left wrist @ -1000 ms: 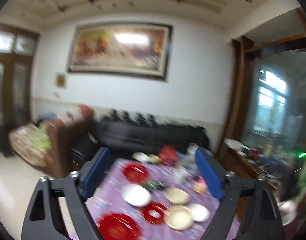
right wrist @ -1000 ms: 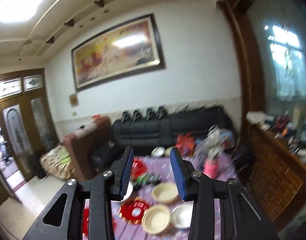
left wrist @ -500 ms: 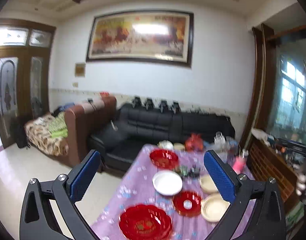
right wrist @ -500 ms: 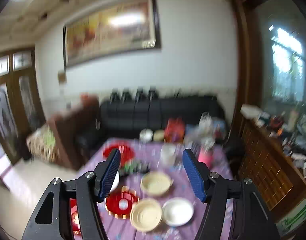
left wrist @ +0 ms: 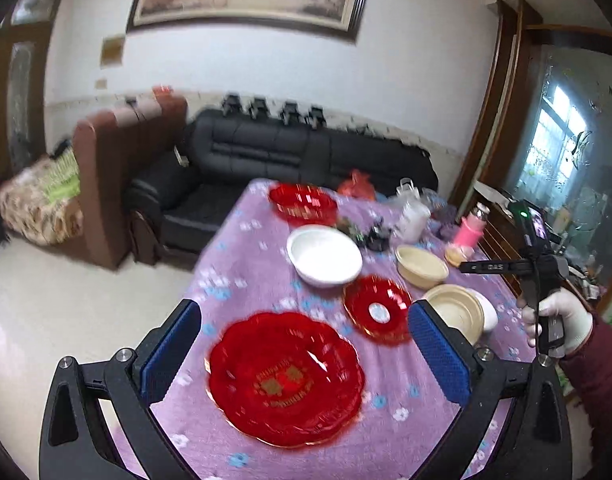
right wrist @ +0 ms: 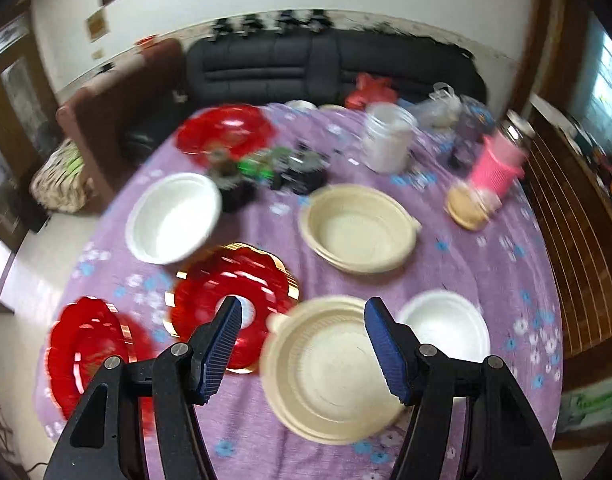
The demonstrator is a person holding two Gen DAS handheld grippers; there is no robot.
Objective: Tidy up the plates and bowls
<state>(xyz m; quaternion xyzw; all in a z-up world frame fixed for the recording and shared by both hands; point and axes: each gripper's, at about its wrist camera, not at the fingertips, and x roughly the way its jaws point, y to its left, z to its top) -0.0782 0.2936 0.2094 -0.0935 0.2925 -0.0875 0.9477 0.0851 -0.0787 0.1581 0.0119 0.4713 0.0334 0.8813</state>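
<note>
A purple-clothed table (left wrist: 242,248) carries the dishes. My left gripper (left wrist: 304,354) is open and empty, above a large red plate (left wrist: 286,376). Beyond it are a smaller red plate (left wrist: 377,308), a white bowl (left wrist: 323,256), a far red plate (left wrist: 304,202) and cream bowls (left wrist: 419,266). My right gripper (right wrist: 304,348) is open and empty, above the near cream bowl (right wrist: 329,364). Beside that bowl are a small white bowl (right wrist: 443,330) and a red plate (right wrist: 230,296). A second cream bowl (right wrist: 357,228) and a large white bowl (right wrist: 174,216) lie farther back.
A white jar (right wrist: 387,138), a pink bottle (right wrist: 497,164), bags and small dark items (right wrist: 266,172) crowd the table's far side. A black sofa (left wrist: 290,152) stands behind, a brown armchair (left wrist: 122,160) at left, a wooden cabinet (right wrist: 577,216) at right.
Both grippers have tilted down and moved closer over the table, so the dishes fill more of each view. The right gripper's jaws have opened wider.
</note>
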